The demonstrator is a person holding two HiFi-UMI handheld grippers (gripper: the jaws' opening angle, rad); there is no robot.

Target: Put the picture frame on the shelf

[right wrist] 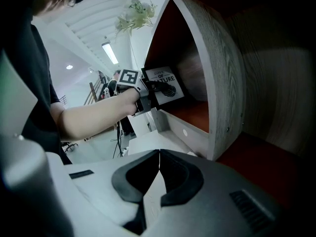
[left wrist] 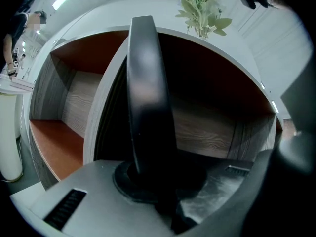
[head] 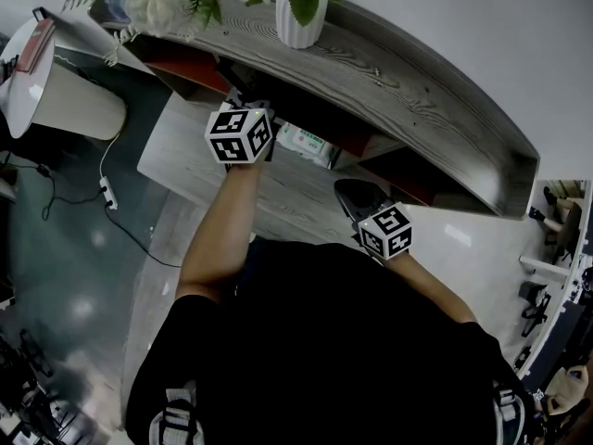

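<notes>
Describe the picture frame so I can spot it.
Find the grey wood-grain shelf with rust-red compartments. At one compartment's mouth, the left gripper is shut on the picture frame: a thin black-edged panel with a white printed sheet, the only thing gripped.

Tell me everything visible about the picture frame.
The picture frame is slim and black-rimmed, with a white print bearing dark lettering and a black blotch. It stands upright, clamped edge-on in the left gripper, at the mouth of a red-brown shelf compartment. Whether it touches the shelf floor is unclear.
</notes>
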